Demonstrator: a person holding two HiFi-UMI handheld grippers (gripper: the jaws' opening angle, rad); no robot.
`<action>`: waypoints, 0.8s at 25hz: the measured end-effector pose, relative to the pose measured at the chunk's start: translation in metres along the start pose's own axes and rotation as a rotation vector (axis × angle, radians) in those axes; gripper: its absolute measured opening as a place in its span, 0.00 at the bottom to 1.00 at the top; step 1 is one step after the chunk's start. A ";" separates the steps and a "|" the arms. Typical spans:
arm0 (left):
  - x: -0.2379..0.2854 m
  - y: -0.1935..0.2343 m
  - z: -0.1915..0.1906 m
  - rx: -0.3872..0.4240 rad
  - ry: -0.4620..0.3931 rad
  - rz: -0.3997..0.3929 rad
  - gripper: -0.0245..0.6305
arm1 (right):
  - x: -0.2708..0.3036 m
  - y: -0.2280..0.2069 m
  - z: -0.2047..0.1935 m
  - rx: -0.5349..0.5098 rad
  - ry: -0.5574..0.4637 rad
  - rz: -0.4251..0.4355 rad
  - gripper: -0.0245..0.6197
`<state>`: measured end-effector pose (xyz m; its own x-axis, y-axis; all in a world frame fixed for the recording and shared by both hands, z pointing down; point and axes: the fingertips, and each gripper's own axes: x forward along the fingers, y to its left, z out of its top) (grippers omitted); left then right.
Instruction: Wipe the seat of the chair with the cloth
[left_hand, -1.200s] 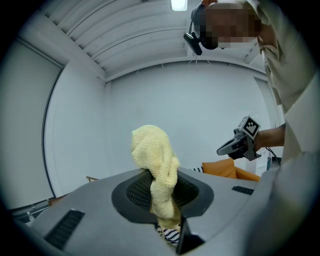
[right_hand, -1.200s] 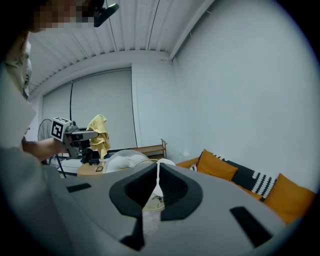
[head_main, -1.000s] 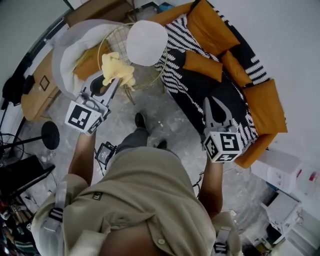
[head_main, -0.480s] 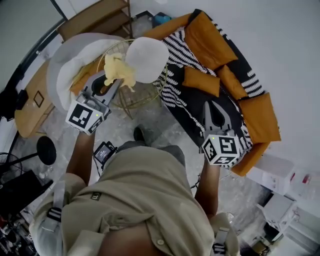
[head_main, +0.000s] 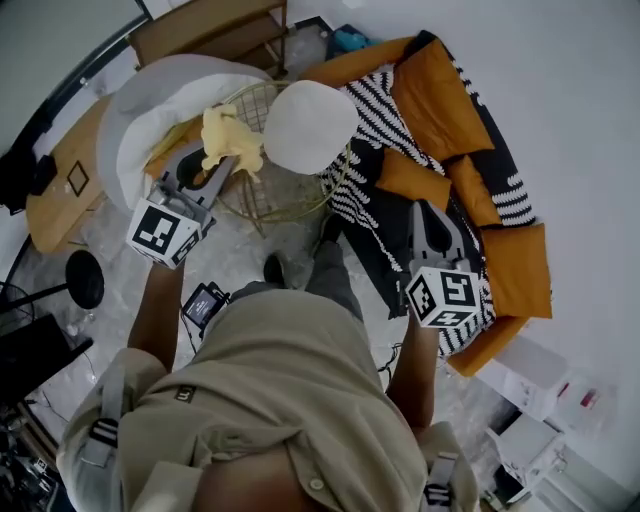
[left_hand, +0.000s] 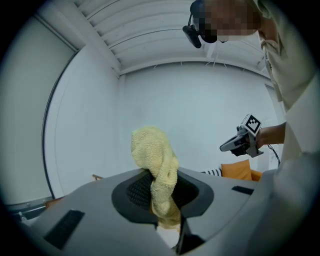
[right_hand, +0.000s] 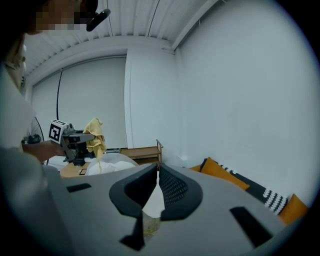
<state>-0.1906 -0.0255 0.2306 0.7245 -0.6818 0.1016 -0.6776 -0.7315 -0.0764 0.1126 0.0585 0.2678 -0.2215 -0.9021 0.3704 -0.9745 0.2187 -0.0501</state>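
Observation:
The chair has a round white seat (head_main: 310, 125) on a gold wire frame (head_main: 250, 200). It stands ahead of me on the floor. My left gripper (head_main: 222, 165) is shut on a yellow cloth (head_main: 232, 140), held up beside the seat's left edge, apart from it. In the left gripper view the cloth (left_hand: 156, 170) bunches up out of the jaws and hangs below them. My right gripper (head_main: 426, 215) hovers over the striped sofa, jaws shut with nothing between them (right_hand: 157, 172). From the right gripper view the left gripper (right_hand: 75, 141) and the cloth (right_hand: 94, 134) show at the left.
A black-and-white striped sofa (head_main: 375, 185) with orange cushions (head_main: 440, 95) runs along the right. A white beanbag (head_main: 170, 95) lies left of the chair, with a wooden table (head_main: 65, 185) beyond it. A black stand base (head_main: 85, 278) sits on the floor at the left.
I have stepped closer to the chair, one leg now forward. The left gripper still holds the cloth up beside the seat. The right gripper stays shut over the sofa.

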 end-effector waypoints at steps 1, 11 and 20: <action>0.002 0.008 -0.002 0.000 0.008 0.021 0.16 | 0.013 -0.002 0.003 -0.004 0.000 0.017 0.08; 0.052 0.067 -0.031 -0.012 0.094 0.154 0.16 | 0.120 -0.027 0.047 -0.055 0.006 0.146 0.08; 0.132 0.089 -0.115 -0.075 0.204 0.209 0.16 | 0.188 -0.065 0.013 -0.080 0.151 0.219 0.08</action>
<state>-0.1699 -0.1791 0.3517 0.5328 -0.7953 0.2892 -0.8225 -0.5671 -0.0442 0.1336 -0.1302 0.3285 -0.4128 -0.7660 0.4928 -0.8968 0.4363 -0.0730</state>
